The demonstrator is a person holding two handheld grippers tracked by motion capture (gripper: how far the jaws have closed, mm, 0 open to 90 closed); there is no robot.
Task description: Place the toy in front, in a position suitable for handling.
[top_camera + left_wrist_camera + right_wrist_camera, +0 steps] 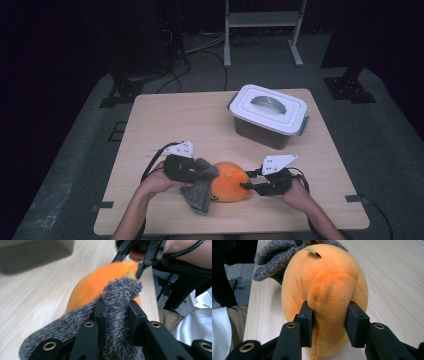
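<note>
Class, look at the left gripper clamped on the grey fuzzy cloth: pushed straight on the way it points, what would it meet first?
Most likely the orange plush toy, right behind the grey cloth pinched in the left gripper; beyond it stands the right gripper.

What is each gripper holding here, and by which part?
Left gripper clamps a fold of the grey fuzzy cloth. Right gripper pinches a bulge at the near end of the orange plush toy.

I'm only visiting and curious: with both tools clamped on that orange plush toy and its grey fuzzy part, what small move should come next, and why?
Probably a gentle lift of both grippers together. The right gripper pinches a fold of the round orange plush toy, and the left gripper is shut on the grey fuzzy fabric against it. Both grips look secure, and the toy rests on the wooden table, apart from the lidded white plastic box.
</note>
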